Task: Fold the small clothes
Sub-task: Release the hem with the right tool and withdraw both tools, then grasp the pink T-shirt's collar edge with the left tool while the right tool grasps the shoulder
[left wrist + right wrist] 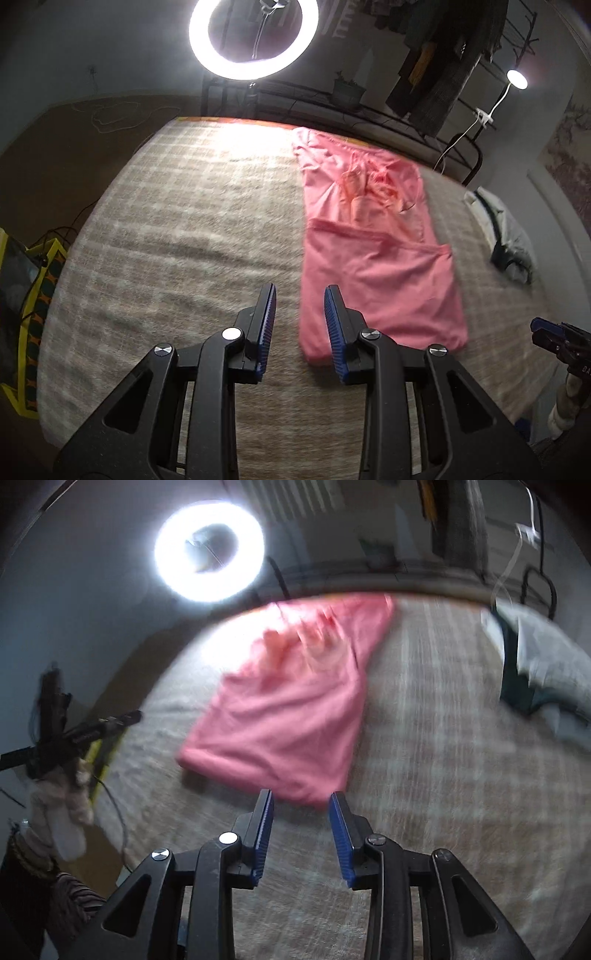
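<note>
A pink garment (373, 254) lies flat on the beige checked blanket (177, 229), folded into a long strip with its near part doubled over. My left gripper (300, 291) hovers above its near left corner, open, with nothing between the blue pads. In the right wrist view the same pink garment (288, 716) lies ahead, blurred. My right gripper (301, 797) hangs open over its near edge, holding nothing. The right gripper's tip (550, 334) shows at the left view's right edge. The left gripper (88, 727), held by a gloved hand (62, 812), shows at the left of the right view.
A lit ring light (253, 37) stands behind the bed's far edge. A white and dark piece of clothing (509, 240) lies at the right of the blanket. A yellow patterned bag (33, 295) sits beside the bed on the left. A clothes rack (461, 74) and small lamp (517, 78) stand at the back right.
</note>
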Motion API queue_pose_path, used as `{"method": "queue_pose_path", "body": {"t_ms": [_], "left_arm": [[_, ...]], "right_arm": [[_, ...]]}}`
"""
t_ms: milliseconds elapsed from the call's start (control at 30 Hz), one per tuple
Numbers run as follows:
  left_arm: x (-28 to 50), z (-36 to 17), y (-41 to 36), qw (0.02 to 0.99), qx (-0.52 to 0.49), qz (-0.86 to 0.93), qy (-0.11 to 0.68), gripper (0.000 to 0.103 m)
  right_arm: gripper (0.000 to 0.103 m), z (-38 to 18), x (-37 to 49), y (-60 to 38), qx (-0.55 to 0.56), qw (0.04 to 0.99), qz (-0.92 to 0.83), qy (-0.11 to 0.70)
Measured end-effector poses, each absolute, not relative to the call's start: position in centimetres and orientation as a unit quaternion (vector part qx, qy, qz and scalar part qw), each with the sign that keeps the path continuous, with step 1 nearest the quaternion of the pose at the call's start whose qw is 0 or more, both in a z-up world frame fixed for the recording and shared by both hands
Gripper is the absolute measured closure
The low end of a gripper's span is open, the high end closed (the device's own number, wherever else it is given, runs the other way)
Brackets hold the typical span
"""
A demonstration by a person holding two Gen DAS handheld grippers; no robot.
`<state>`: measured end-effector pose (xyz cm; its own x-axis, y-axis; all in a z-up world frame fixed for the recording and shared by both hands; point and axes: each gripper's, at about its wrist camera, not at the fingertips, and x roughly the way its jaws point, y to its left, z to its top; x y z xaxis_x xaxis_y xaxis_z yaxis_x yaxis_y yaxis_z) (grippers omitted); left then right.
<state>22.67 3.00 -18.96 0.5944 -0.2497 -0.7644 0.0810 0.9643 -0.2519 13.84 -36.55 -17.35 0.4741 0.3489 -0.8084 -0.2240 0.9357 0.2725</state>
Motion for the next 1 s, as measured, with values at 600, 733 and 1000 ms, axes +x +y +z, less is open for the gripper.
{"method": "queue_pose_path", "body": {"t_ms": [600,733,1000], "left_arm": [[29.4,-15.3,-2.0,0.891,-0.033,-0.143,0.429,0.074],[31.7,-18.6,-4.6,0.887,0.011,-0.163,0.432,0.074],[41.0,-22.4,-3.0,0.878,-0.012,-0.160,0.451,0.074]], "right_arm": [[0.063,-14.1,23.0,-43.0,0.129,0.874,0.157,0.442],[0.063,-17.7,28.2,-42.9,0.158,0.858,0.153,0.464],[0.064,-24.1,38.2,-42.7,0.189,0.840,0.143,0.487]]}}
